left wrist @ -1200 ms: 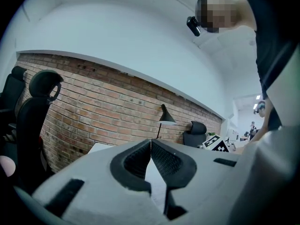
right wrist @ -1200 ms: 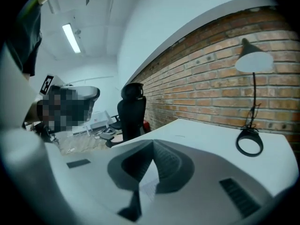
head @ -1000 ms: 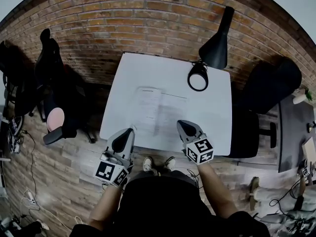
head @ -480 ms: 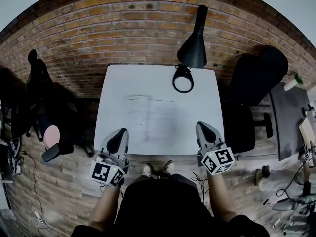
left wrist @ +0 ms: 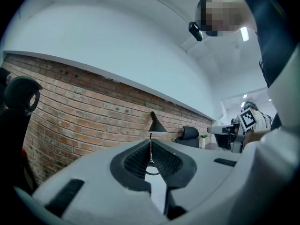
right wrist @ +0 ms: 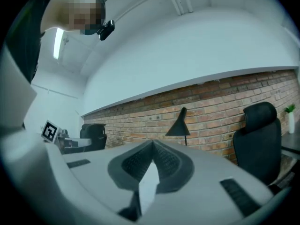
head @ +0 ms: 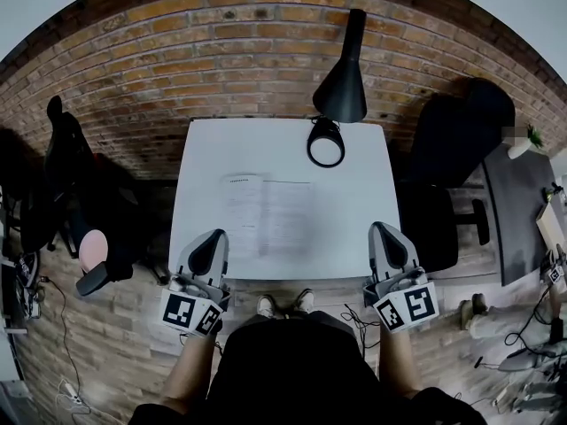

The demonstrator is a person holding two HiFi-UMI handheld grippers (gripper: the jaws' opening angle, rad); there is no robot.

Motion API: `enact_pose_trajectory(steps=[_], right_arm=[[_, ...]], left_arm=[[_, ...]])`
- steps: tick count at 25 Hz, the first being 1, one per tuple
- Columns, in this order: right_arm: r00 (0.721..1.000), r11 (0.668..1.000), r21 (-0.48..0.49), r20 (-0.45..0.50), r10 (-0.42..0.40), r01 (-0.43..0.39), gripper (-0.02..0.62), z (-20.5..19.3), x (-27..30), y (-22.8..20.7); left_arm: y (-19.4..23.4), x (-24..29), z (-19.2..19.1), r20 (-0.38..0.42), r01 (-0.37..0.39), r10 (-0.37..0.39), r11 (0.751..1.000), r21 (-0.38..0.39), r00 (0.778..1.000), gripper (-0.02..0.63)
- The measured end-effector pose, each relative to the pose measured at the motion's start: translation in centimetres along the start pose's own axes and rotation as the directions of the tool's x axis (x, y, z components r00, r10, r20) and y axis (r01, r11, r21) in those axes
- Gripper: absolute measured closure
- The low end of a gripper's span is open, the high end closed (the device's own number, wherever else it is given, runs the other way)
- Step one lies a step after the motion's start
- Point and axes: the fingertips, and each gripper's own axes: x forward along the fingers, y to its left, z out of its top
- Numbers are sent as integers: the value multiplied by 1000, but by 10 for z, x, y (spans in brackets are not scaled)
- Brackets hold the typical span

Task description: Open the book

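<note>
The book (head: 266,217) lies open and flat on the white table (head: 354,211), left of its middle, pale pages up. My left gripper (head: 210,248) hangs at the table's front edge, below and left of the book, jaws together with nothing between them. My right gripper (head: 387,242) is at the front right corner, well clear of the book, also shut and empty. In the left gripper view the left gripper (left wrist: 150,144) points level toward the brick wall. The right gripper (right wrist: 153,146) does the same in its own view. Neither gripper view shows the book.
A black desk lamp (head: 341,78) stands at the table's far edge, its ring base (head: 326,144) on the tabletop. A black office chair (head: 461,140) is to the right, another chair (head: 71,158) to the left. The brick wall (head: 257,51) lies beyond.
My right gripper has drawn away from the book, rightward to the table's front right corner. The left gripper has shifted slightly. The book lies as before.
</note>
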Motion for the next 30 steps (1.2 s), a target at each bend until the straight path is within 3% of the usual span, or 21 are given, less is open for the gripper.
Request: enact_pose_trajectory(steps=[8,30], right_arm=[[997,997,-69,78,-18,24,583,36,1,-2],[992,991,-123,102,69,-56,583,40,33,11]], left_arm=[[12,-7,11,12,-42,41,998,41,999,577],[32,-20,16,22,-142,141,988,52,990,577]])
